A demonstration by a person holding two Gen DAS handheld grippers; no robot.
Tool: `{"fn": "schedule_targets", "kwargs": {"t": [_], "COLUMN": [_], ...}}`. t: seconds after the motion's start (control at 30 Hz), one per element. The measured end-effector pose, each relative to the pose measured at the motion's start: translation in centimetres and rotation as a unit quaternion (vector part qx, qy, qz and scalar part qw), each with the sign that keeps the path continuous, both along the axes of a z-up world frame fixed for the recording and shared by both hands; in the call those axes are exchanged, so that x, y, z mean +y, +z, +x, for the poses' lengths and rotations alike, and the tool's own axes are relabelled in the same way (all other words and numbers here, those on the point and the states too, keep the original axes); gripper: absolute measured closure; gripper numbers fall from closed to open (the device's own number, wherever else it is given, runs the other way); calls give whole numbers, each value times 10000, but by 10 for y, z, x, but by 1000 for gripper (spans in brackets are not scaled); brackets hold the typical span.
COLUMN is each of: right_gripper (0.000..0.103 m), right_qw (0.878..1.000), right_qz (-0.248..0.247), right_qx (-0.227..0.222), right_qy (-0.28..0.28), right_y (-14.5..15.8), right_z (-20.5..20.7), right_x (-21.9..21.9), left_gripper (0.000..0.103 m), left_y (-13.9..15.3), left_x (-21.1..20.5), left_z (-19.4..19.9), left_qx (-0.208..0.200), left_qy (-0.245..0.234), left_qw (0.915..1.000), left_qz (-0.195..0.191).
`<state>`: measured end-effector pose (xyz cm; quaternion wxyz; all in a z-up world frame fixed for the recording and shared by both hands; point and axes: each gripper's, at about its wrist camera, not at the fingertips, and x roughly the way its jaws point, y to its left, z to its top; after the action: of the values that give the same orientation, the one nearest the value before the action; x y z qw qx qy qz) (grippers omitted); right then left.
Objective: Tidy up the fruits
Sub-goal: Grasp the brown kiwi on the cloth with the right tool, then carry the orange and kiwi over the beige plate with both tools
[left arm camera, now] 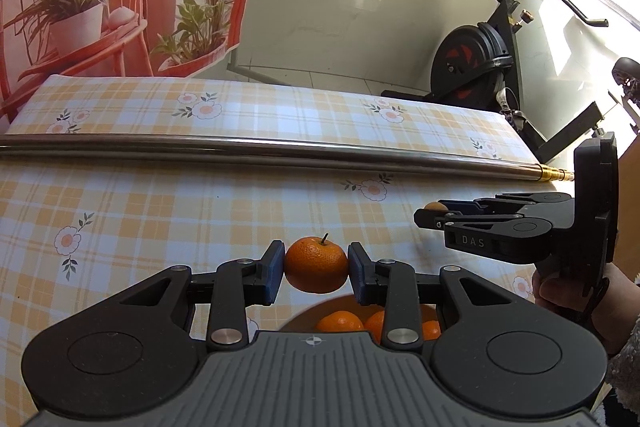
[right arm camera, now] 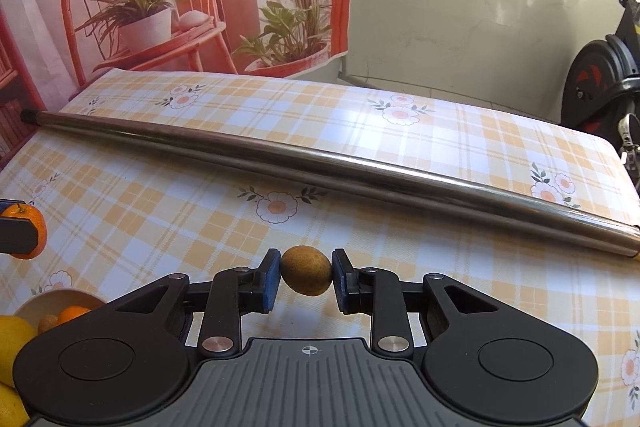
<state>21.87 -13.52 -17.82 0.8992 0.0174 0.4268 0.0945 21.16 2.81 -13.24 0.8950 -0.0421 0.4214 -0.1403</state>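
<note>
My left gripper is shut on an orange tangerine with a short stem, held above a tan bowl that has several tangerines in it. In the right wrist view my right gripper is shut on a small brown oval fruit, held above the checked tablecloth. The right gripper shows from the side at the right of the left wrist view, the brown fruit at its tip. The held tangerine appears at the left edge of the right wrist view.
A long metal pole lies across the table behind both grippers. The bowl and yellow fruits sit at the lower left of the right wrist view. An exercise bike stands off the table's right side. A person's hand holds the right gripper.
</note>
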Motion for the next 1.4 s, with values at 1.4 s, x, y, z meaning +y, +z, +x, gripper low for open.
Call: {"fn": "schedule_targets", "kwargs": {"t": [1.4], "right_gripper": [78], "right_qw": [9969], "right_qz": [616], "right_qx": [-262], "right_qy": [415], "right_y": [44], "right_z": [-147], "right_x": [53], "left_gripper": [67], "left_y": [-15], "left_x": [-7], "left_z": [-71], "left_qx": [318], "left_qy": [-243], "left_qw": [9991], "left_qz": [113]}}
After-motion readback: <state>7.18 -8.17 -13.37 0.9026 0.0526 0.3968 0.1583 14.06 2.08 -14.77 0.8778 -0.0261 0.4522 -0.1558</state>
